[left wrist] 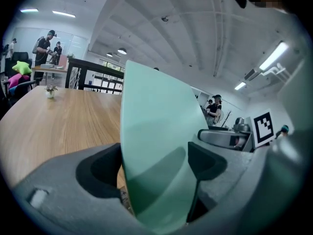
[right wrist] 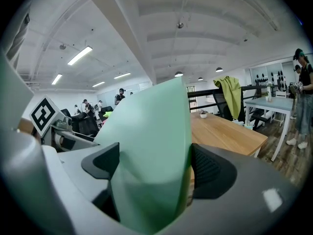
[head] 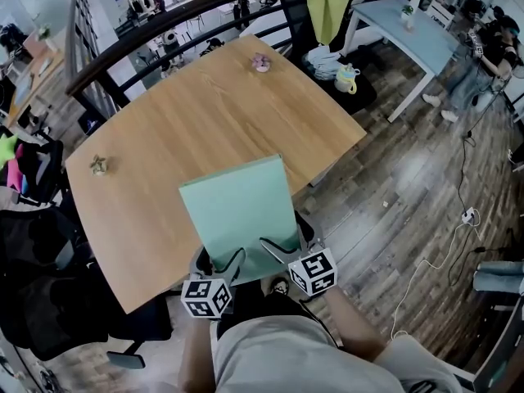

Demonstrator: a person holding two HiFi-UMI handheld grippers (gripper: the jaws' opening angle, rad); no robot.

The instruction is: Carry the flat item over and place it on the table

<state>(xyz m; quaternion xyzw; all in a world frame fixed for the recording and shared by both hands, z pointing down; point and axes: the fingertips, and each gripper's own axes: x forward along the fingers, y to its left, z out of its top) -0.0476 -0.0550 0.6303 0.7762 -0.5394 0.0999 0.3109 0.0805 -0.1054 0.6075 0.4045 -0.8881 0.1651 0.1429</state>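
At the light wooden table's near edge, left gripper and right gripper pinch the pale-green flat rectangular sheet (held tilted); level, even lowering suits.

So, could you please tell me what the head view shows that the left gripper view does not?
Only the head view shows the light blue table and the dark plank floor. Only the left gripper view shows the long ceiling strip light and, close up, the left gripper clamping the pale green flat sheet. Both show that sheet, the light wooden table and the right gripper.
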